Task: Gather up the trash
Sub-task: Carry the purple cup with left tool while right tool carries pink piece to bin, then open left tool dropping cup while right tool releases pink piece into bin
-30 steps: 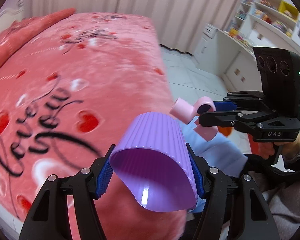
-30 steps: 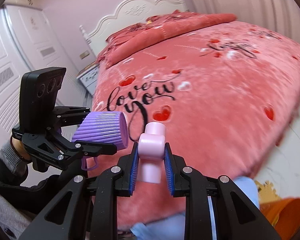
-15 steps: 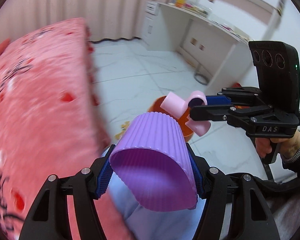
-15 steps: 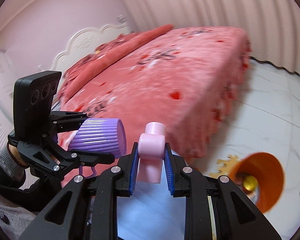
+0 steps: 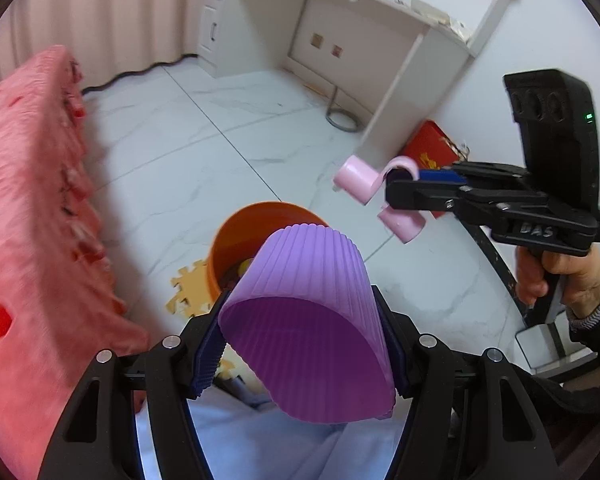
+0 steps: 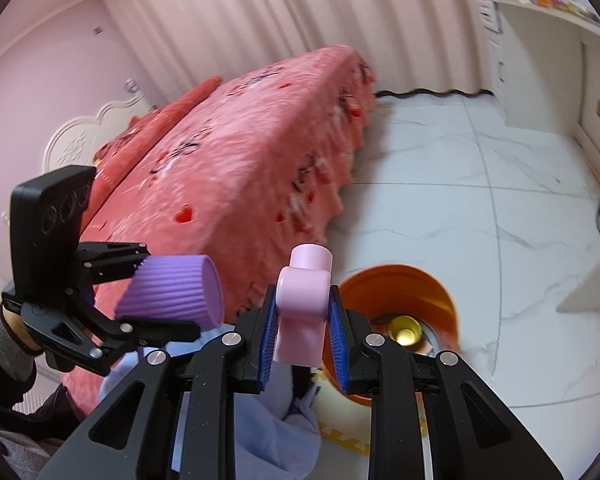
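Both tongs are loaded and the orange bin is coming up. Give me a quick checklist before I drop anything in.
1. Left tongs shut on the purple ribbed cup: ok.
2. Right tongs shut on the pink pipe fitting: ok.
3. Orange bin upright with its mouth open: ok.
4. Cup over the bin mouth: cannot tell; it overlaps the rim in the left wrist view, but its height above the bin is unclear.
5. Fitting over the bin mouth: not ok; it sits to the bin's side in both views.
6. Room in the bin: ok; only a few items, including a gold can, show at the bottom.
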